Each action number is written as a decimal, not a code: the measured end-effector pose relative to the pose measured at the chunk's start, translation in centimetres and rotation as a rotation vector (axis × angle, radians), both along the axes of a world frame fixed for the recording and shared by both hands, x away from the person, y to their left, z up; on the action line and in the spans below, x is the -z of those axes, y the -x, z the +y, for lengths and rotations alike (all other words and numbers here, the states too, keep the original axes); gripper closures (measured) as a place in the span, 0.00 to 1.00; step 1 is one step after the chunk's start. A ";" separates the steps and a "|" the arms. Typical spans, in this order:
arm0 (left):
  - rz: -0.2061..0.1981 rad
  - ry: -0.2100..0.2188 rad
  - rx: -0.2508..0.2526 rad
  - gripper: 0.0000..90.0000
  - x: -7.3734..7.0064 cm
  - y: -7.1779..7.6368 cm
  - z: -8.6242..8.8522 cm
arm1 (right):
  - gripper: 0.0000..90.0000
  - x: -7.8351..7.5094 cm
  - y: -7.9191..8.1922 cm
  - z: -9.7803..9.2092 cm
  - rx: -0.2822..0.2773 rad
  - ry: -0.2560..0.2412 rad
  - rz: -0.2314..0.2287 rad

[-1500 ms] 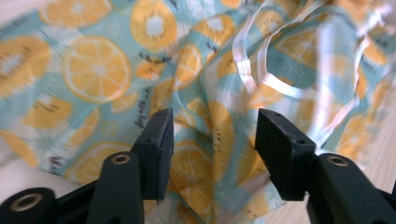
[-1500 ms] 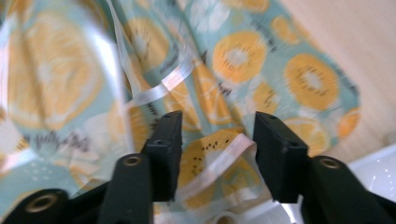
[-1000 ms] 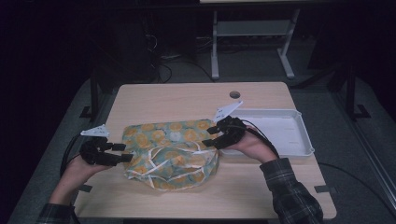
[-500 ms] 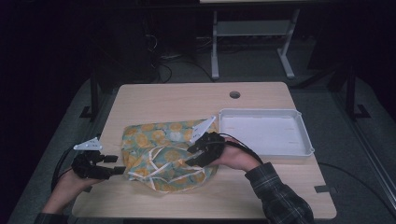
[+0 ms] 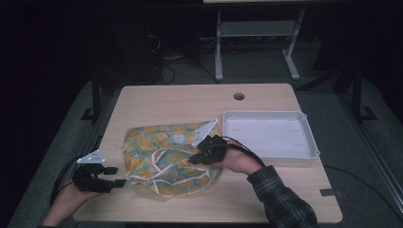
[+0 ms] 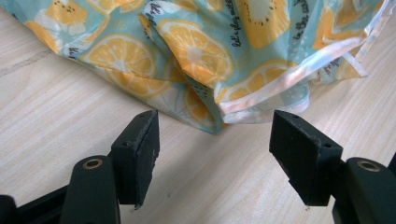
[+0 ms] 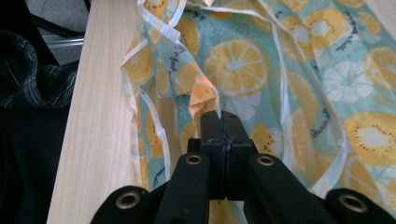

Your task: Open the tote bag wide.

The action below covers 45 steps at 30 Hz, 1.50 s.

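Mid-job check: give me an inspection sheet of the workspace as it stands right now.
Surface: light wooden table, round hole near the far edge.
Job's things: crumpled teal cloth with orange-slice print and white trim, lying near the front edge.
Clutter: white rectangular plastic tray, nothing seen inside.
Grippers: left tool open, jaws apart just short of the cloth's hem; right tool shut on a pinched fold of the cloth.
Cables: black cable trailing from the left tool.
Surroundings: dark room, grey floor, white metal frame beyond the table.

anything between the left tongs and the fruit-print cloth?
Nothing: in the left gripper view, bare wooden tabletop separates the open left tongs from the cloth. Its white-trimmed edge lies just ahead of the jaws, untouched.
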<state>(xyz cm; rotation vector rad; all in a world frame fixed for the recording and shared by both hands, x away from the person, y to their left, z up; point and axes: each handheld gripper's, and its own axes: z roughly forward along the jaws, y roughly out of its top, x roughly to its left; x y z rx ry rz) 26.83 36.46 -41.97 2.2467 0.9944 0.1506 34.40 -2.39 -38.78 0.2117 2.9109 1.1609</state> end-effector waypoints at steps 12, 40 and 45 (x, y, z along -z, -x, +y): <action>-0.002 -0.002 0.009 0.35 0.2 -0.1 0.0 | 0.99 -2.1 -1.5 0.1 0.027 -0.063 -0.030; 0.006 0.000 0.014 0.34 0.5 -0.2 0.2 | 0.99 -2.7 -9.9 1.9 0.231 -0.069 -0.009; 0.010 0.004 0.013 0.34 0.5 -0.2 0.2 | 0.99 -1.3 -11.8 2.5 0.279 -0.069 0.019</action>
